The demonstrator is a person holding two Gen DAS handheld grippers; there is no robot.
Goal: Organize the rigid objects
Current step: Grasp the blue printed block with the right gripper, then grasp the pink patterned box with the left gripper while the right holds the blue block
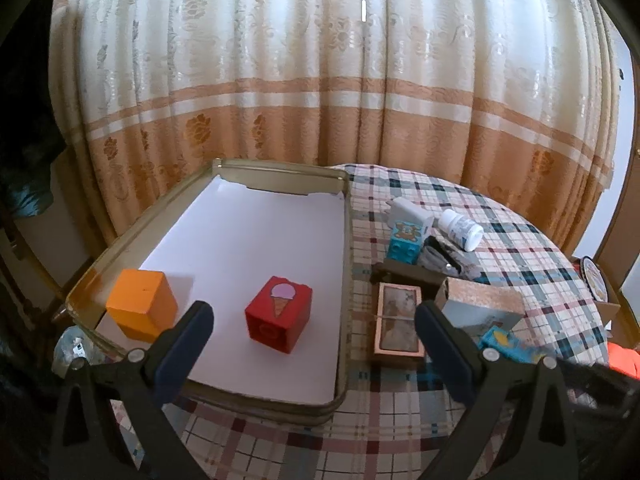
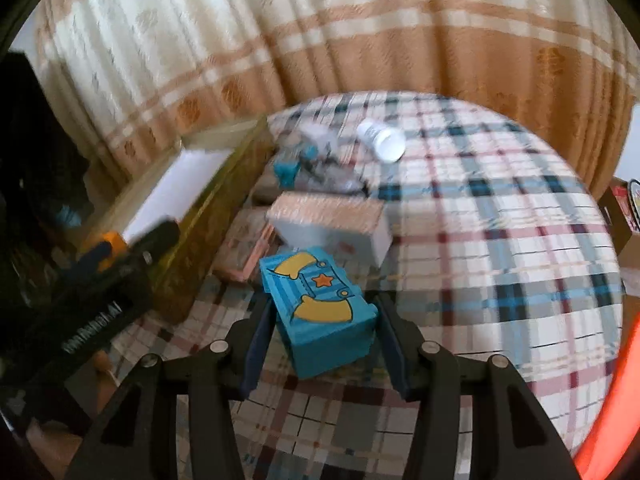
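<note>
My right gripper (image 2: 324,300) is shut on a blue block (image 2: 316,280) printed with yellow shapes and an orange star, held just above the plaid tablecloth (image 2: 480,240). The same block (image 1: 504,346) shows blurred at the right of the left wrist view. My left gripper (image 1: 312,312) stands open and holds nothing, low over the near end of a gold tray (image 1: 280,172) lined with white paper. In the tray lie an orange cube (image 1: 140,308) and a red block (image 1: 280,312) with an ice-cream picture.
Right of the tray lie a teal bear block (image 1: 406,240), a white bottle (image 1: 460,224) on its side, a pink-framed flat box (image 1: 400,324) and a glitter-topped box (image 1: 480,300). A patterned curtain (image 1: 320,80) hangs behind the round table. Something orange (image 2: 624,360) is at the right edge.
</note>
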